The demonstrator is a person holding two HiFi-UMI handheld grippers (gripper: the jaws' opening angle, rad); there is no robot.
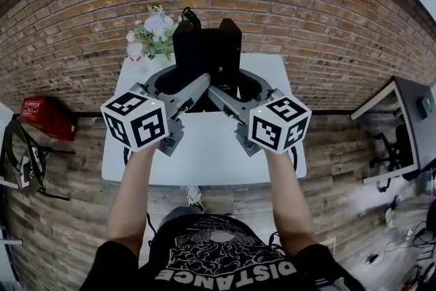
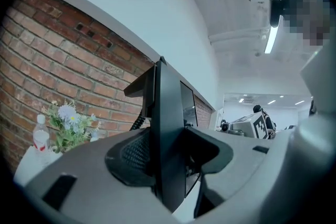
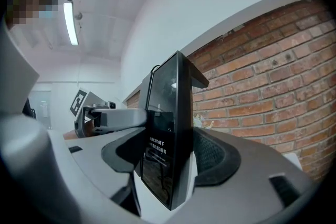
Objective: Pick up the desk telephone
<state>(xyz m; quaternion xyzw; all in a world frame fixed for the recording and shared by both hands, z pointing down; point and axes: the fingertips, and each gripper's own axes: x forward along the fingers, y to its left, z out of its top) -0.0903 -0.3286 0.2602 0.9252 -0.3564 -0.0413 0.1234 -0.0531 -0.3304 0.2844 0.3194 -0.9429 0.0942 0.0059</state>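
Pinching, left tool [image 1: 193, 87]: jaws clamped on the left edge of the desk telephone [image 1: 208, 44].
Right tool [image 1: 228, 95]: jaws clamped on its right edge.
Desk telephone: black, held between both tools above the white surface [image 1: 204, 146].
Behind: flowers [image 1: 155, 31] at the surface's back left corner, brick wall [image 1: 327, 24].

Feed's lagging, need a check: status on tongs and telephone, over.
Left tongs and right tongs both shut on desk telephone, one each side. Telephone looks clear of white table. Only flowers at rear left, nothing blocking.
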